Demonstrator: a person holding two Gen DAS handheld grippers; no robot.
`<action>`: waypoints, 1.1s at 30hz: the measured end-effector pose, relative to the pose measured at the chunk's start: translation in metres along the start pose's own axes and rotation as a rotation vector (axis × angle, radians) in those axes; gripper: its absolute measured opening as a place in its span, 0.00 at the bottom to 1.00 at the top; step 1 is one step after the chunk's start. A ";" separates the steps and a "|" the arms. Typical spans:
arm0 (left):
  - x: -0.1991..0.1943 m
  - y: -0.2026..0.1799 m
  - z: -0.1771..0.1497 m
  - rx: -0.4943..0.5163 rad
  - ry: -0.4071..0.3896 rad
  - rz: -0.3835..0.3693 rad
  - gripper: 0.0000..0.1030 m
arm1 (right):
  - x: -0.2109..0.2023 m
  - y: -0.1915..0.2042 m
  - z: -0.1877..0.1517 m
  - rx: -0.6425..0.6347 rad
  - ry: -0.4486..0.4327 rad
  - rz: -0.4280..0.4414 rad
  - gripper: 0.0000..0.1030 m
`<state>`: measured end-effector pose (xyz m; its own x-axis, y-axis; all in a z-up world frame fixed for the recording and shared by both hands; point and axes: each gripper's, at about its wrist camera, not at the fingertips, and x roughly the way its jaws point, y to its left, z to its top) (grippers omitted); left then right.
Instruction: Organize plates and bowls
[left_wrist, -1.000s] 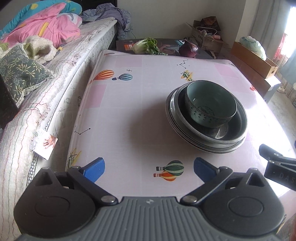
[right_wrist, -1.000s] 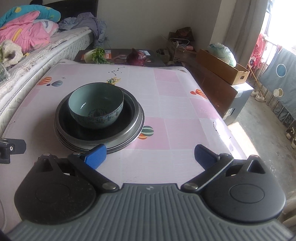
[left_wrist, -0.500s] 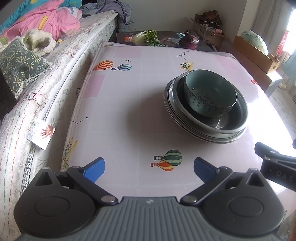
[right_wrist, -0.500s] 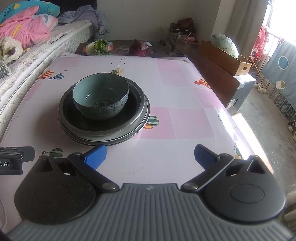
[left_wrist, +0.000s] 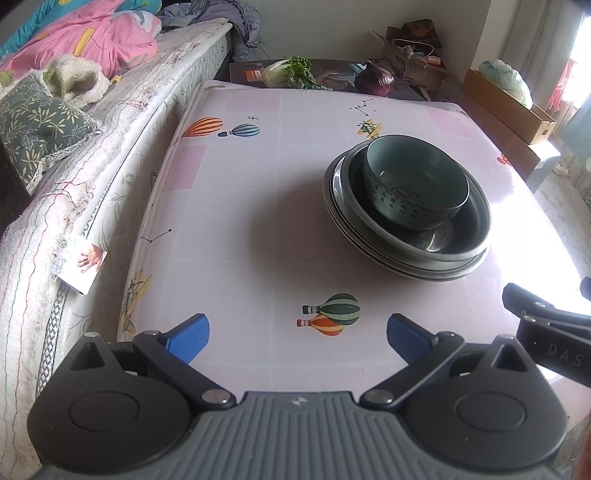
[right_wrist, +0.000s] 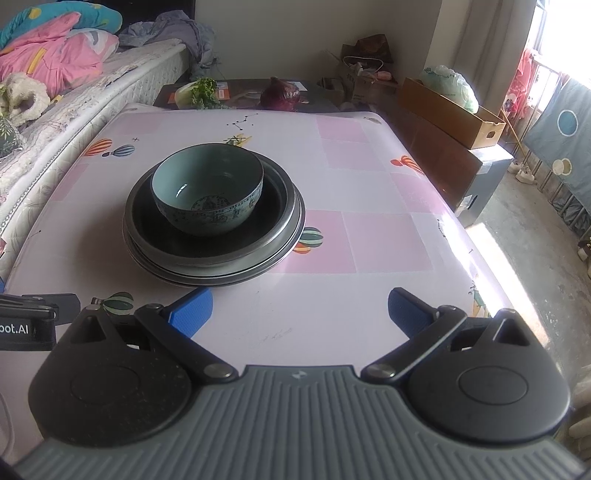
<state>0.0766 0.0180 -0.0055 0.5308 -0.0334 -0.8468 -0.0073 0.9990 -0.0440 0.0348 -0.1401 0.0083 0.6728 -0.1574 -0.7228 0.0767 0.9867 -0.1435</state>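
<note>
While both tongs (left_wrist: 297, 334) gape, bowl (right_wrist: 207, 188) on plates (right_wrist: 214, 258) ahead

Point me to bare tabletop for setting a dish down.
Widest bare patch: between the plate stack and the bed-side table edge. Also bare: right of the stack toward the window-side edge, and ahead of the open right gripper. Only the stack with its bowl crowds the middle.

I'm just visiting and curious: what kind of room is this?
Probably a bedroom doubling as a dining space: a bed with a pink quilt sits beside a table holding a bowl on stacked plates.
</note>
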 end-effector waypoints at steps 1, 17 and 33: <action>0.000 0.000 0.000 0.002 0.001 -0.001 1.00 | 0.000 0.000 0.000 0.001 0.001 0.002 0.99; 0.002 -0.002 0.000 0.017 0.018 -0.015 1.00 | 0.005 -0.001 -0.004 0.017 0.029 0.010 0.99; 0.002 -0.005 0.002 0.027 0.019 -0.008 1.00 | 0.008 -0.002 -0.003 0.022 0.036 0.019 0.99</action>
<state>0.0794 0.0131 -0.0057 0.5150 -0.0416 -0.8562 0.0202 0.9991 -0.0364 0.0378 -0.1436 0.0004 0.6474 -0.1394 -0.7493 0.0806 0.9901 -0.1146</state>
